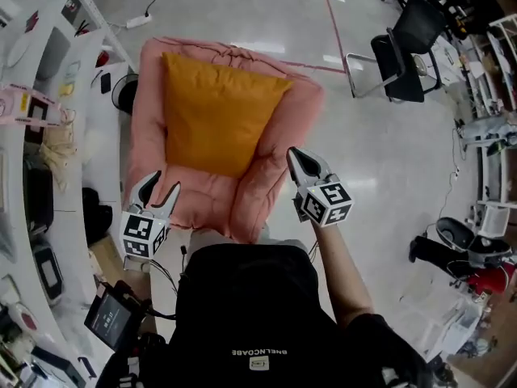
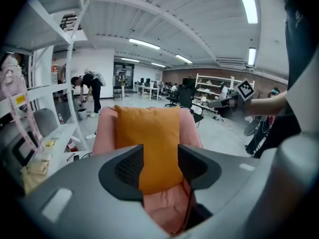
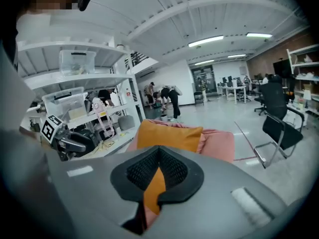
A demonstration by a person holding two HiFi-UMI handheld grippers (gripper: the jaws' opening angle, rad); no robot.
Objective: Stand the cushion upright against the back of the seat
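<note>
An orange cushion [image 1: 214,115] stands upright against the back of the pink padded seat [image 1: 271,184]; I also see the cushion [image 2: 149,133] ahead of the left jaws and the cushion [image 3: 169,136] past the right jaws. My left gripper [image 1: 161,186] hovers at the seat's near left corner, open, and nothing lies between its pads [image 2: 127,168]. My right gripper [image 1: 297,158] is off the seat's near right edge, shut on nothing. Neither gripper touches the cushion or the seat.
White shelving [image 1: 24,136] loaded with several items runs along the left. A black office chair [image 1: 404,51] stands on the grey floor at the back right. Two people [image 2: 89,91] bend over far behind the seat. A small screen [image 1: 113,322] hangs at my lower left.
</note>
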